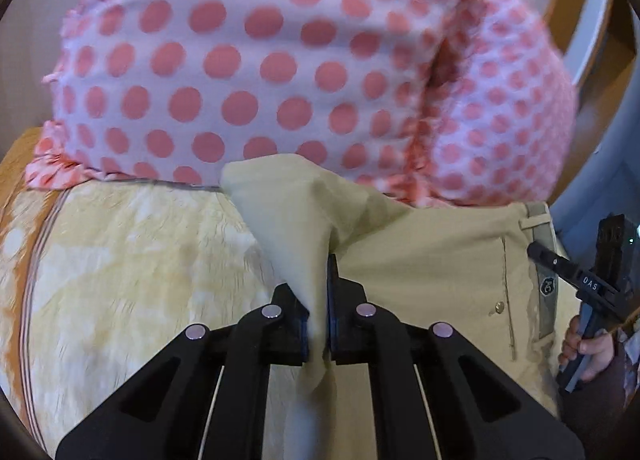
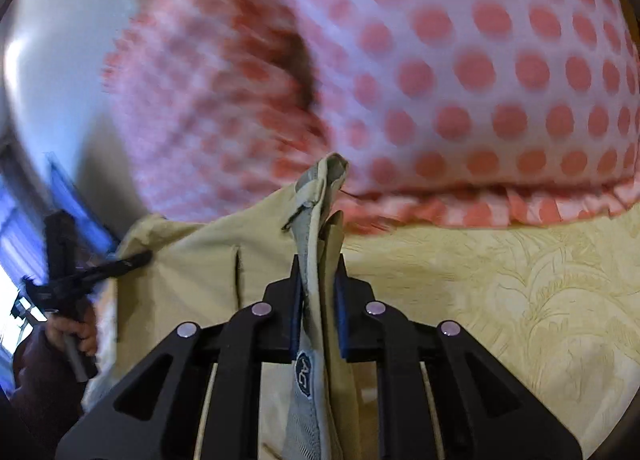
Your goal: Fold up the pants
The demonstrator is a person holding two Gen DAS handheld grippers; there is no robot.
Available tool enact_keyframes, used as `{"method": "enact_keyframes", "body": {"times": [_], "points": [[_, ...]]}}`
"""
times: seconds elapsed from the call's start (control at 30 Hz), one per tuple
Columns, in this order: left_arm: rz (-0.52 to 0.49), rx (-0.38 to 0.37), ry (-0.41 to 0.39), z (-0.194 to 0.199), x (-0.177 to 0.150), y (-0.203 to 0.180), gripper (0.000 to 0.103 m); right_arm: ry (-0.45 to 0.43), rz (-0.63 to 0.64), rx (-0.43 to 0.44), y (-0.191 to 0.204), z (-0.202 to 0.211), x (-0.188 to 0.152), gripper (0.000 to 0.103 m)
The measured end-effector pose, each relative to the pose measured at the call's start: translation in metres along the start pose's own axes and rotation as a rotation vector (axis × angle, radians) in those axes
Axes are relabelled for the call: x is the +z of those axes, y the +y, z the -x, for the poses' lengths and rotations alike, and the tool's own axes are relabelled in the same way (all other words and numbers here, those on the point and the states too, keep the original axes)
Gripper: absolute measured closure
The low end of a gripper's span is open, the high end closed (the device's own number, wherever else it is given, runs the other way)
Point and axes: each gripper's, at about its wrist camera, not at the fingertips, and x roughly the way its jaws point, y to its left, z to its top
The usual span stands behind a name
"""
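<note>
Here 2 grippers, left gripper point(image 1: 318, 314) and right gripper point(image 2: 320, 312), clamp pants point(image 1: 432, 260).

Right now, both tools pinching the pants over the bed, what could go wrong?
1. The left tool holds only a thin bunch of the khaki pants; it could slip out under tension.
2. The right tool clamps several waistband layers, so one may pull free unevenly.
3. The polka-dot pillow sits close behind; the fabric may drag against it.

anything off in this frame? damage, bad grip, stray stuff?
Nothing stands out. Left gripper and right gripper are each clamped on the khaki pants, held over the yellow bedspread before a polka-dot pillow.
</note>
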Motion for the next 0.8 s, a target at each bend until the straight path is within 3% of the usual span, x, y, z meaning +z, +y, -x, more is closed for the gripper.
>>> {"method": "enact_keyframes", "body": {"times": [0.07, 0.1, 0.13, 0.17, 0.23, 0.3, 0.33, 0.4, 0.47, 0.5, 0.53, 0.57, 0.67, 0.73, 0.8], "points": [[-0.018, 0.058, 0.085, -0.034, -0.001, 0.001, 0.096, 0.101, -0.061, -0.079, -0.016, -0.029, -0.008, 0.087], [-0.013, 0.068, 0.101, -0.044, -0.004, 0.003, 0.094, 0.096, -0.083, -0.075, -0.019, -0.030, -0.011, 0.085], [-0.007, 0.066, 0.084, -0.046, -0.007, 0.004, 0.092, 0.089, -0.090, -0.075, -0.020, -0.029, -0.011, 0.084], [0.000, 0.065, 0.074, -0.045, -0.008, 0.005, 0.091, 0.091, -0.086, -0.098, -0.018, -0.028, -0.011, 0.075], [0.013, 0.085, 0.067, -0.038, -0.007, 0.008, 0.079, 0.110, -0.069, -0.145, -0.014, -0.029, -0.010, 0.067], [0.035, 0.120, 0.044, -0.020, -0.010, 0.013, 0.079, 0.101, -0.071, -0.183, -0.010, -0.016, -0.013, 0.048], [0.035, 0.142, 0.021, -0.005, -0.014, 0.014, 0.079, 0.079, -0.068, -0.185, -0.007, -0.007, -0.015, 0.047], [0.015, 0.152, -0.033, 0.025, -0.024, 0.011, 0.079, 0.020, -0.057, -0.133, 0.001, 0.023, -0.023, 0.042], [0.007, 0.080, -0.069, 0.056, -0.041, 0.000, 0.074, 0.006, -0.065, -0.015, 0.011, 0.044, -0.035, 0.037], [0.008, 0.034, -0.067, 0.066, -0.050, -0.007, 0.059, 0.015, -0.069, 0.039, 0.015, 0.048, -0.042, 0.035], [0.013, -0.035, -0.052, 0.072, -0.063, -0.017, 0.038, 0.029, -0.075, 0.093, 0.018, 0.051, -0.048, 0.034], [0.012, -0.073, -0.036, 0.074, -0.071, -0.024, 0.033, 0.058, -0.087, 0.146, 0.023, 0.051, -0.057, 0.033], [0.005, -0.119, 0.064, 0.058, -0.092, -0.036, 0.033, 0.128, -0.165, 0.185, 0.019, 0.041, -0.073, 0.030], [0.039, -0.106, 0.131, 0.037, -0.099, -0.031, 0.034, 0.113, -0.290, 0.237, 0.000, 0.035, -0.083, 0.030], [0.057, -0.107, 0.101, 0.032, -0.102, -0.025, 0.035, 0.082, -0.429, 0.290, -0.017, 0.037, -0.088, 0.036]]}}
